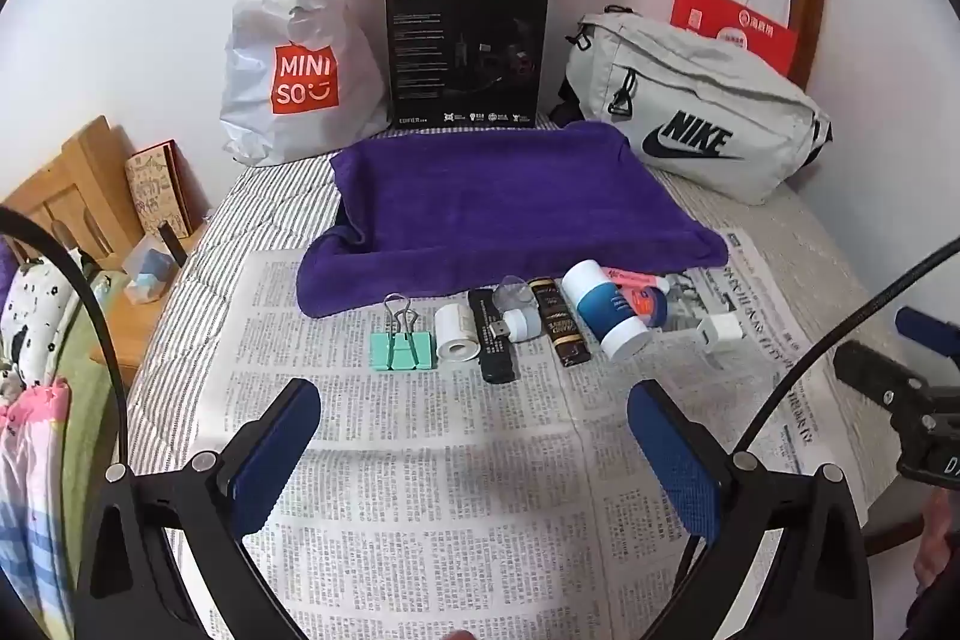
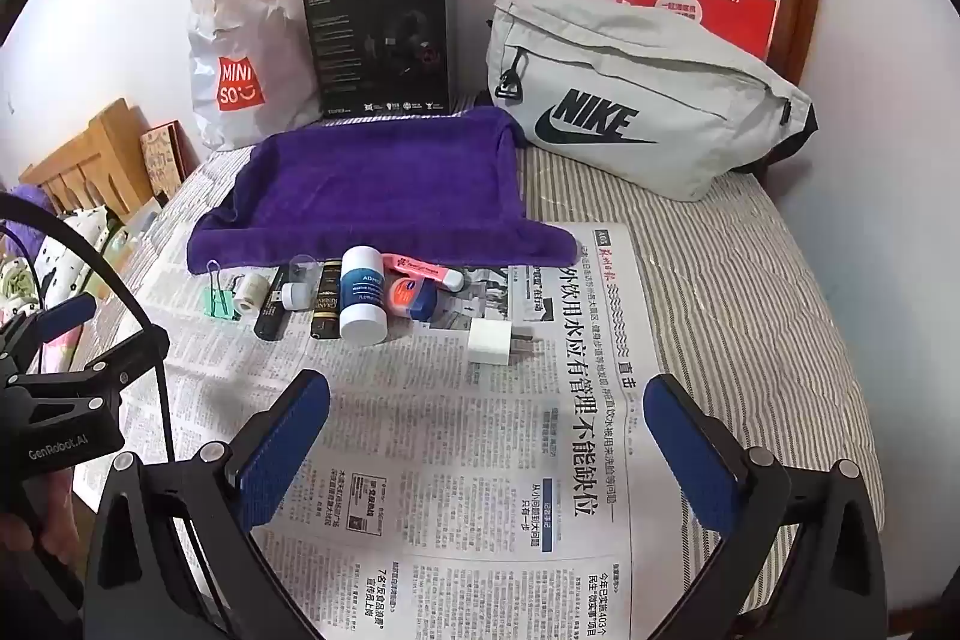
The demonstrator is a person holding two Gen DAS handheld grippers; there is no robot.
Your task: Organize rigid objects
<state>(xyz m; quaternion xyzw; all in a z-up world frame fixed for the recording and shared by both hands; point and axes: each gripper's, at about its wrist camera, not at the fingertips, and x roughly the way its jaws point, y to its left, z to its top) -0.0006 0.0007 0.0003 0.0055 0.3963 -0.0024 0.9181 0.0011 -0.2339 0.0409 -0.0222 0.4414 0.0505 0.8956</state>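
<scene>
Left tongs [image 1: 474, 418]: jaws spread wide, nothing between them, hovering over bare newspaper [image 1: 420, 460] spread on the striped bed [image 2: 720, 280]. Open room under and ahead of them up to the row of items.

Row of items, left to right, lying on the newspaper just in front of the near edge of the purple towel [image 1: 510, 196]:
- green binder clip [image 1: 401, 349], handles pointing toward the towel
- small white tape roll [image 1: 456, 334], just beside the clip
- black USB stick [image 1: 493, 340], long axis toward the camera
- small white USB plug light [image 1: 519, 323], resting against the stick
- dark brown tube [image 1: 561, 325]
- white and blue bottle [image 1: 606, 310], lying tilted
- pink tube [image 1: 636, 278] and a small blue-lidded jar [image 2: 414, 298], behind the bottle, at the towel's edge
- white charger plug [image 2: 491, 342], set apart to the right, prongs pointing right

Items from clip to bottle are close-packed, several touching.

Right tongs [image 2: 486, 418]: jaws spread wide, empty, over clear newspaper just short of the charger plug.

Newspaper's right edge gives onto bare striped bedding. Behind the towel: white shopping bag [image 1: 288, 70], black box [image 1: 468, 52], grey waist bag [image 2: 630, 100].
</scene>
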